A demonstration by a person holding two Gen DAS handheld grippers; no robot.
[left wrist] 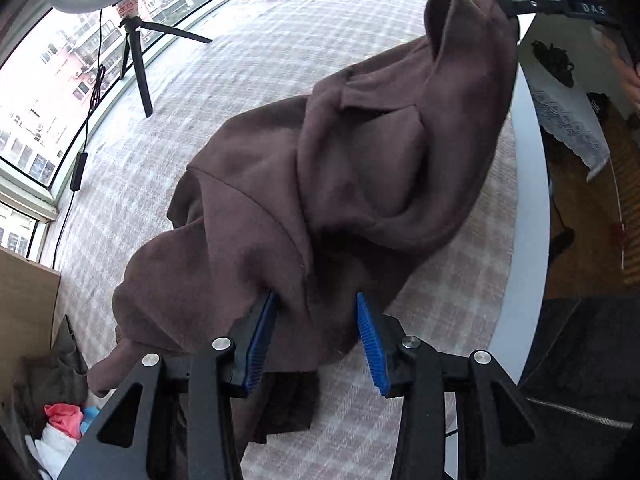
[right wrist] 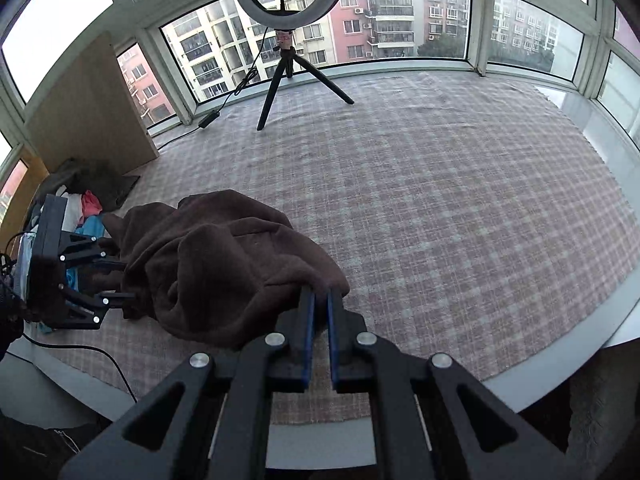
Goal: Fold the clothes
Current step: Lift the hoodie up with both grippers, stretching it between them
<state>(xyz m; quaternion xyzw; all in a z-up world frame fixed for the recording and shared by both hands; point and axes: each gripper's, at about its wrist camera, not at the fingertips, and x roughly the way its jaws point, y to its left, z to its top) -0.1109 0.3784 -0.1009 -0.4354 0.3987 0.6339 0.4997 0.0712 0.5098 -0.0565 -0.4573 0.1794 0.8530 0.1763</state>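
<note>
brown garment [right wrist: 224,264] lies crumpled on checked cloth [right wrist: 440,208] covering the table, near its front-left edge. one end is raised & pulled twd the right gripper [right wrist: 321,300], the rest bunched in folds.

right gripper: blue pads nearly together, narrow slit btwn them, fabric edge pinched at the tips. in left wrist view this corner is lifted off the table at the far end of the garment [left wrist: 320,184].

left gripper [left wrist: 316,304]: jaws apart, blue pads [left wrist: 262,340] spread w/ fabric bulging btwn them; left pad touches the cloth, right pad stands clear of it. not clamped. in right wrist view it sits at the garment's left end, fingertips hidden behind folds.

surroundings: ring light on tripod [right wrist: 292,40] at far side by the windows, cable trailing left. pile of mixed clothes [left wrist: 60,420] off the table's left end, beside a wood panel [right wrist: 88,108]. white table rim [left wrist: 528,200] exposed along near edge.
</note>
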